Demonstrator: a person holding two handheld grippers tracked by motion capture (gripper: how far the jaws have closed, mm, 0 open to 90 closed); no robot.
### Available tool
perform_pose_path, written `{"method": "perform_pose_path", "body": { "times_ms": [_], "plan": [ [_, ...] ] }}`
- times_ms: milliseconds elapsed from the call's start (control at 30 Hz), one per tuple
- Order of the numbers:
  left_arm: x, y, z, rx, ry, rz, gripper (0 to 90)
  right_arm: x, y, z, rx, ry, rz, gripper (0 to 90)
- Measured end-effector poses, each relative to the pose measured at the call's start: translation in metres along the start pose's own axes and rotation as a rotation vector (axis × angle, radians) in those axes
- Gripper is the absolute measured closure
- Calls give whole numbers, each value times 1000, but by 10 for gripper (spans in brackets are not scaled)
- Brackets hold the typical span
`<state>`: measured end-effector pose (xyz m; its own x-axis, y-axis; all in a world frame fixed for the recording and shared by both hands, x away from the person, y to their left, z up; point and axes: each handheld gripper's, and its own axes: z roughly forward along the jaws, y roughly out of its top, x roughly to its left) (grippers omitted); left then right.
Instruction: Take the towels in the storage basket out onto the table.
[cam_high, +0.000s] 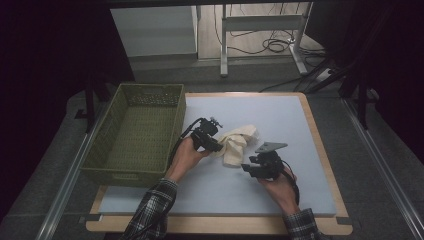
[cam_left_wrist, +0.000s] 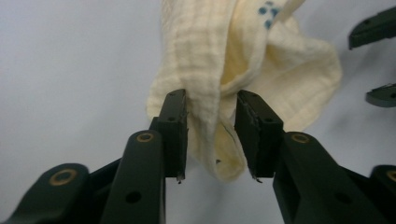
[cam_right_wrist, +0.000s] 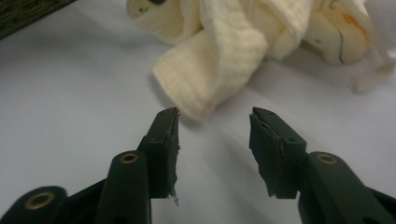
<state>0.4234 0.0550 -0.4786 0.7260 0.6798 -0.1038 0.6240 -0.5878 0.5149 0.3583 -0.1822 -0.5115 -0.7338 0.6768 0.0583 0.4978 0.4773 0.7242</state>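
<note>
The left gripper (cam_high: 214, 145) sits at the left edge of the crumpled cream cloth (cam_high: 236, 144), and from above it looks dug into the fabric; the green basket (cam_high: 134, 131) waits just to its left on the pale table pad (cam_high: 280, 120). The right gripper (cam_high: 252, 169) hangs near the cloth's near-right corner, a little short of it (that hand looks free for now).

Along the left gripper (cam_left_wrist: 212, 135), a folded ridge of the cloth (cam_left_wrist: 243, 60) stands between the jaws. The left pad touches it, the right pad stands a sliver off, so the jaws are narrow but not yet pinching. I'd say close the rest of the way before any lift, and bite deep enough to catch both layers of the fold, or one layer will slide out.

Along the right gripper (cam_right_wrist: 215, 140), the jaws are moderately apart with bare pad between them, and a rolled end of the cloth (cam_right_wrist: 219, 60) lies just beyond the tips. If this hand is to help, it should slide forward under that roll and take it square, keeping apart from the other gripper so the cloth spreads.
</note>
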Motion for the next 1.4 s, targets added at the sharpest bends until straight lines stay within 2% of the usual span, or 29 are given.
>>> {"method": "perform_pose_path", "body": {
  "times_ms": [133,267,300,367,567,767,867,933,1033,1100,1267,1400],
  "plan": [
    [2,-2,4,4,8,-3,706,0,12,18,21,-3,11,519],
    [3,-4,6,0,12,-12,793,-1,17,33,56,-34,-11,822],
    [3,-4,6,0,14,-10,816,-1,18,33,56,-26,-18,852],
    [3,-5,6,-5,18,-12,843,0,19,28,50,-42,-35,863],
    [4,-6,3,-25,17,-22,857,-7,19,-15,5,-80,-51,866],
    [0,-6,-1,-38,20,-17,861,-29,12,-59,7,-157,-46,864],
    [-1,-6,-3,-42,25,-21,860,-41,7,-77,7,-193,-26,861],
    [-1,-7,-1,-34,26,-29,841,-49,1,-81,23,-174,4,831],
    [0,-8,-1,-46,48,-35,717,-55,-12,-77,39,-131,23,724],
    [-1,-8,-5,-63,54,-41,653,-57,-19,-80,29,-114,41,687],
    [-6,-5,-15,-98,40,-23,632,-61,-19,-93,0,-114,48,657],
    [-16,-3,-17,-104,1,9,616,-64,-13,-101,-6,-134,45,649]
  ]
}}
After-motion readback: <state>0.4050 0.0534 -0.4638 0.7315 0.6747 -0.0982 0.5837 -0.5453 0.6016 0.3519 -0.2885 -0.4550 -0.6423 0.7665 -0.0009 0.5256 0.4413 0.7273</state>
